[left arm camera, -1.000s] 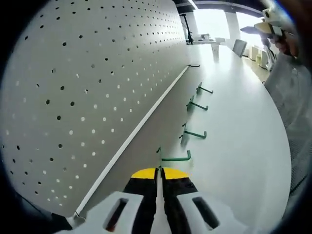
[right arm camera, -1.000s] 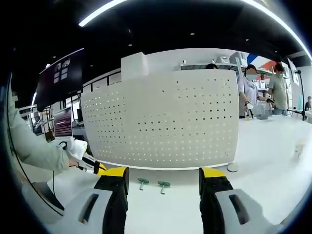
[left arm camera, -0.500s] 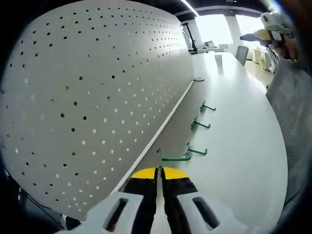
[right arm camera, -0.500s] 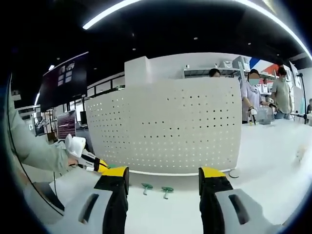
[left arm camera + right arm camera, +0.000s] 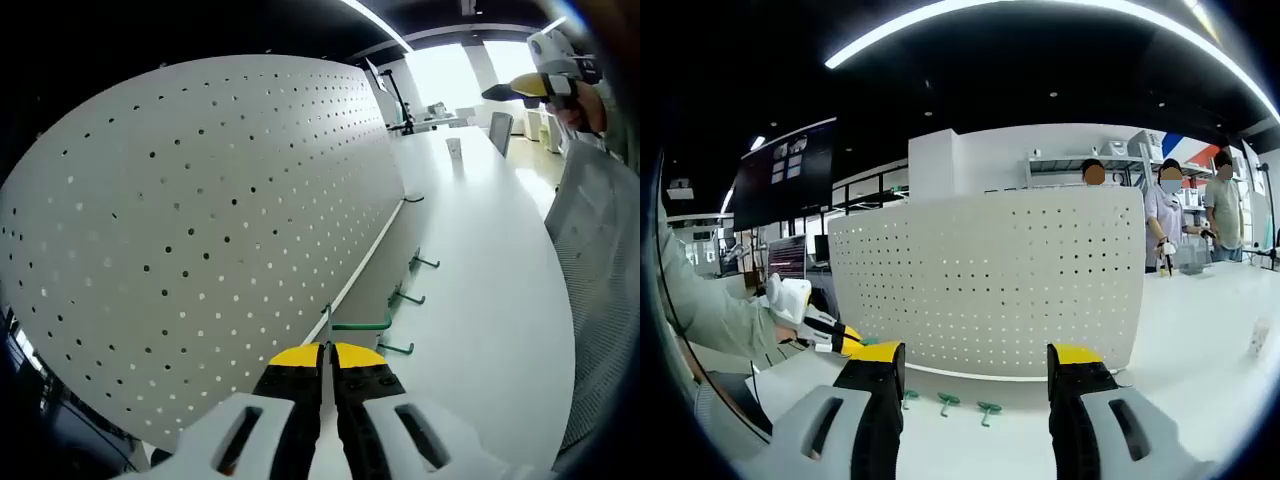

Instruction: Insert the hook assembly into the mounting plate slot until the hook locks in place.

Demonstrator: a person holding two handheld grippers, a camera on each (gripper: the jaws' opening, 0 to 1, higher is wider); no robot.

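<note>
Green hook (image 5: 358, 324) pinched between left jaws.

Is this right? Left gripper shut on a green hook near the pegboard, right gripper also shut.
Not quite: the right gripper is open, jaws wide apart in the right gripper view. The left gripper is shut on the green hook near the pegboard.

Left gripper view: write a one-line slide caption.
Left gripper, shut on a green hook, beside the white pegboard.
</note>
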